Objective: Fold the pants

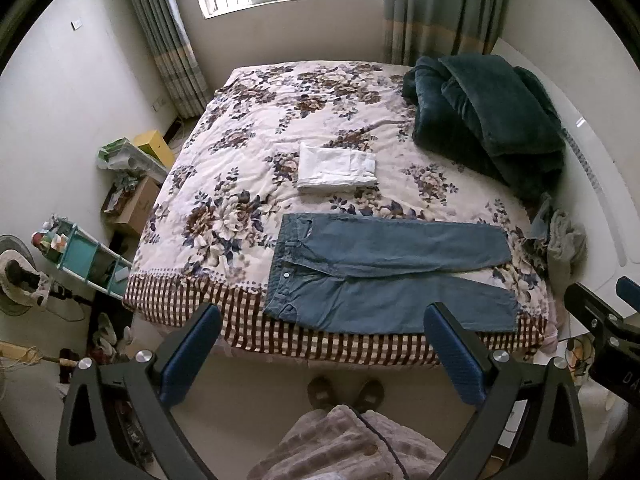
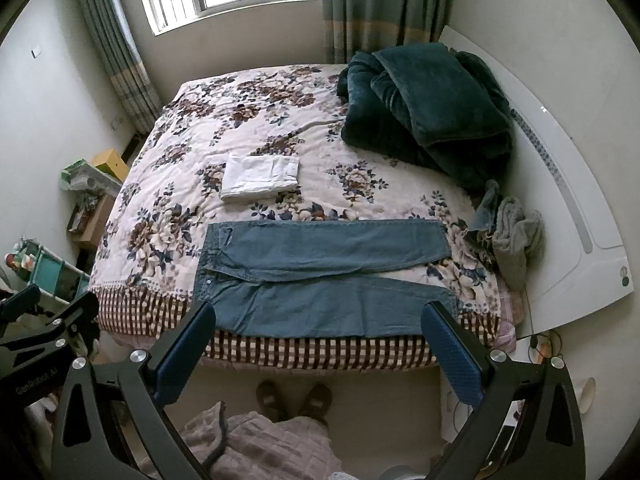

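Two spread tools (image 1: 322, 322) (image 2: 320, 320), one jeans (image 1: 384, 272), one white bundle (image 1: 338, 170).

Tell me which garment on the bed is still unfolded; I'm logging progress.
The blue jeans, spread flat with both legs extended along the near edge of the bed. The white garment behind them is already a compact folded stack.

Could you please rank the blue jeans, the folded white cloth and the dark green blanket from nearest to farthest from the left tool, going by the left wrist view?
From the left tool:
1. Blue jeans, spread flat along the bed's near edge.
2. Folded white cloth, mid-bed beyond the jeans.
3. Dark green blanket, heaped at the far right corner.
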The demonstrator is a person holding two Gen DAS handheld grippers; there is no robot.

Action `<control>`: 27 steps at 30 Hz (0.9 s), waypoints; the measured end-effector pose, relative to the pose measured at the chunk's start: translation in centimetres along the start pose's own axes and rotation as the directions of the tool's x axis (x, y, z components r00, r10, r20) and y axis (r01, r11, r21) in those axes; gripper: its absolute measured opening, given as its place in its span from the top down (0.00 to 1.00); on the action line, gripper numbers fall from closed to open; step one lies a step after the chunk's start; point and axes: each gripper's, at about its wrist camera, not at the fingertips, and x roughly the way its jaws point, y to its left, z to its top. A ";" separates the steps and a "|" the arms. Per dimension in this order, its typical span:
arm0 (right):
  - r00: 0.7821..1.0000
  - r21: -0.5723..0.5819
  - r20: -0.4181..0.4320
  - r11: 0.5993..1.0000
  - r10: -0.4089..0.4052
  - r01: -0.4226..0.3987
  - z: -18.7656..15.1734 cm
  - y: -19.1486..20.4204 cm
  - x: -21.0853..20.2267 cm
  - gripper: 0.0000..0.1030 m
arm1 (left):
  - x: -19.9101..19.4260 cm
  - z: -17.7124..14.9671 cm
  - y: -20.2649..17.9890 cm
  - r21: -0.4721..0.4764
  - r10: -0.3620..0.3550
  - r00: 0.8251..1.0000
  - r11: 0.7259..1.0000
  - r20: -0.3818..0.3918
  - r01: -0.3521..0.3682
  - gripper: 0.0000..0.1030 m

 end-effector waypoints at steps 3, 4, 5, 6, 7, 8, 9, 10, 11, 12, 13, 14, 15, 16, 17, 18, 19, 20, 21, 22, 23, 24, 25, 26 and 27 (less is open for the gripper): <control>1.000 0.001 -0.001 1.000 0.002 -0.002 0.1 -0.1 -0.1 0.00 | 0.1 -0.1 -0.3 0.000 -0.005 1.000 1.000 0.005 0.005 0.00; 1.000 0.000 -0.001 1.000 0.001 -0.001 0.1 -0.1 0.0 0.00 | -0.3 -0.2 0.2 0.002 -0.008 1.000 1.000 0.007 0.008 0.00; 1.000 -0.001 -0.001 1.000 0.002 -0.002 0.1 -0.1 -0.1 0.00 | -0.4 -0.2 0.3 0.002 -0.011 1.000 1.000 0.009 0.011 0.00; 1.000 0.001 -0.002 1.000 0.005 -0.005 0.1 -0.2 -0.1 0.00 | -0.5 -0.2 0.2 0.002 -0.012 1.000 1.000 0.011 0.012 0.00; 1.000 0.001 -0.001 1.000 0.007 -0.007 0.1 -0.2 -0.1 0.00 | -0.6 -0.2 0.5 0.001 -0.014 1.000 1.000 0.013 0.014 0.00; 1.000 0.002 -0.001 1.000 0.005 -0.005 0.1 -0.1 -0.1 0.00 | -0.6 -0.2 0.5 0.000 -0.015 1.000 1.000 0.015 0.015 0.00; 1.000 0.001 -0.001 1.000 0.003 -0.003 0.1 0.0 -0.2 0.00 | -0.7 -0.2 0.6 -0.001 -0.017 1.000 1.000 0.016 0.017 0.00; 1.000 0.000 -0.001 1.000 0.003 -0.003 0.1 -0.1 -0.1 0.00 | -0.8 -0.3 0.6 -0.002 -0.017 1.000 1.000 0.018 0.017 0.00; 1.000 0.000 -0.001 1.000 0.003 -0.003 0.1 -0.1 -0.2 0.00 | -0.8 -0.3 0.7 -0.003 -0.018 1.000 1.000 0.020 0.018 0.00; 1.000 0.002 0.000 1.000 0.004 -0.004 0.0 -0.1 -0.2 0.00 | -0.9 -0.3 0.8 -0.004 -0.020 1.000 1.000 0.021 0.020 0.00; 1.000 0.001 -0.001 1.000 0.003 -0.003 0.1 -0.1 -0.1 0.00 | -0.9 0.0 0.8 -0.004 -0.021 1.000 1.000 0.018 0.021 0.00; 1.000 0.000 -0.002 1.000 0.003 -0.003 0.0 -0.1 -0.2 0.00 | -0.9 0.0 0.8 -0.003 -0.022 1.000 1.000 0.017 0.022 0.00; 1.000 0.000 -0.002 1.000 0.004 -0.004 0.1 -0.1 -0.3 0.00 | -1.0 0.0 0.8 -0.004 -0.023 1.000 1.000 0.018 0.023 0.00; 1.000 0.001 -0.001 1.000 0.005 -0.005 0.1 -0.1 -0.3 0.00 | -0.9 0.0 0.6 -0.006 -0.022 1.000 1.000 0.018 0.022 0.00; 1.000 0.001 -0.001 1.000 0.005 -0.005 0.2 -0.1 -0.4 0.00 | -1.0 0.0 0.5 -0.007 -0.022 1.000 1.000 0.018 0.022 0.00; 1.000 0.000 -0.001 1.000 0.003 -0.003 0.2 0.1 -0.5 0.00 | -1.0 0.0 0.5 -0.007 -0.023 1.000 1.000 0.018 0.023 0.00; 1.000 -0.001 0.000 1.000 0.003 -0.003 0.2 0.0 -0.5 0.00 | -1.0 0.0 0.6 -0.005 -0.023 1.000 1.000 0.019 0.023 0.00; 1.000 0.002 0.001 1.000 0.006 -0.006 0.2 0.0 -0.5 0.00 | -1.0 0.0 0.5 -0.005 -0.022 1.000 1.000 0.019 0.022 0.00; 1.000 0.003 0.001 1.000 0.006 -0.006 0.2 0.0 -0.5 0.00 | -1.0 0.1 0.5 -0.005 -0.020 1.000 1.000 0.019 0.020 0.00; 1.000 0.001 0.001 1.000 0.004 -0.004 0.2 0.1 -0.5 0.00 | -1.0 0.0 0.6 -0.006 -0.023 1.000 1.000 0.018 0.023 0.00; 1.000 0.001 0.001 1.000 0.004 -0.004 0.2 0.0 -0.5 0.00 | -1.0 0.0 0.6 -0.007 -0.023 1.000 1.000 0.019 0.024 0.00; 1.000 0.002 0.001 1.000 0.006 -0.006 0.2 0.0 -0.5 0.00 | -1.0 0.1 0.5 -0.005 -0.022 1.000 1.000 0.019 0.022 0.00; 1.000 0.000 0.000 1.000 0.005 -0.005 0.2 0.1 -0.5 0.00 | -1.0 0.1 0.6 -0.004 -0.023 1.000 1.000 0.018 0.023 0.00; 1.000 0.000 0.000 1.000 0.004 -0.004 0.3 0.1 -0.5 0.00 | -1.0 0.1 0.7 -0.005 -0.023 1.000 1.000 0.018 0.023 0.00; 1.000 0.006 0.003 1.000 0.008 -0.008 0.2 0.0 -0.5 0.00 | -1.2 0.1 0.6 -0.005 -0.023 1.000 1.000 0.020 0.023 0.00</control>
